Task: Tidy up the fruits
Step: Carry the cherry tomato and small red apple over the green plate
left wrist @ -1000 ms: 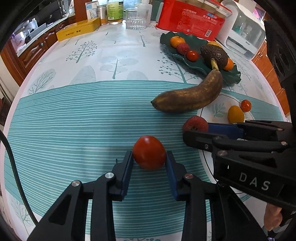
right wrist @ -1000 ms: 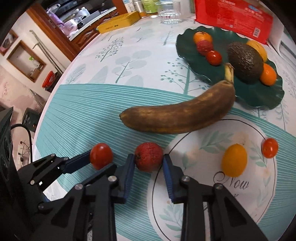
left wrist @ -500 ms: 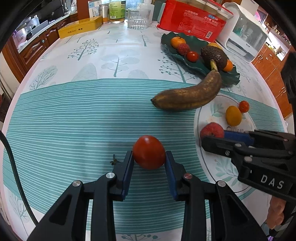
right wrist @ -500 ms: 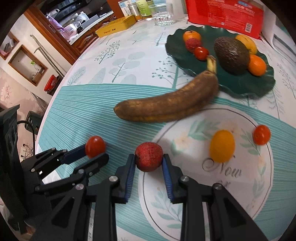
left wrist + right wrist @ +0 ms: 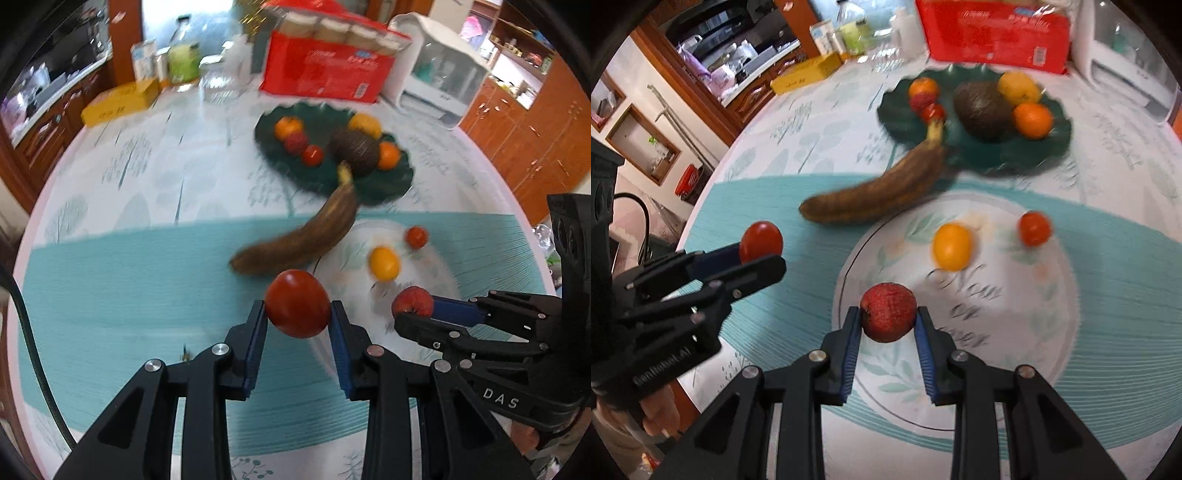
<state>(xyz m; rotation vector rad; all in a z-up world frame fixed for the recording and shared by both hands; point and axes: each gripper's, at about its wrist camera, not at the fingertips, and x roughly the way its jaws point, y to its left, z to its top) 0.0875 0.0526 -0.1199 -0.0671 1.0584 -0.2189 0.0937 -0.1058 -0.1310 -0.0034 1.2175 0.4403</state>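
Observation:
My left gripper [image 5: 297, 320] is shut on a red tomato [image 5: 297, 302] and holds it above the teal cloth, near the white plate's left rim. My right gripper [image 5: 888, 325] is shut on a red lychee [image 5: 888, 312] and holds it over the white plate [image 5: 1052, 332]. A yellow fruit [image 5: 951, 246] and a small tomato [image 5: 1034, 229] lie on that plate. A brown banana [image 5: 879, 192] lies between the plate and the dark green leaf dish [image 5: 1045, 147], which holds an avocado [image 5: 982, 105], oranges and small red fruits. The left gripper with the tomato [image 5: 761, 242] shows in the right wrist view.
A red box [image 5: 325, 70], a white appliance [image 5: 439, 81], a glass, bottles and a yellow box [image 5: 122, 101] stand at the table's far edge. Wooden cabinets lie beyond the table on both sides.
Both grippers have lifted their fruits off the table and moved forward and right. The lychee is now over the white plate, the tomato close to its rim.

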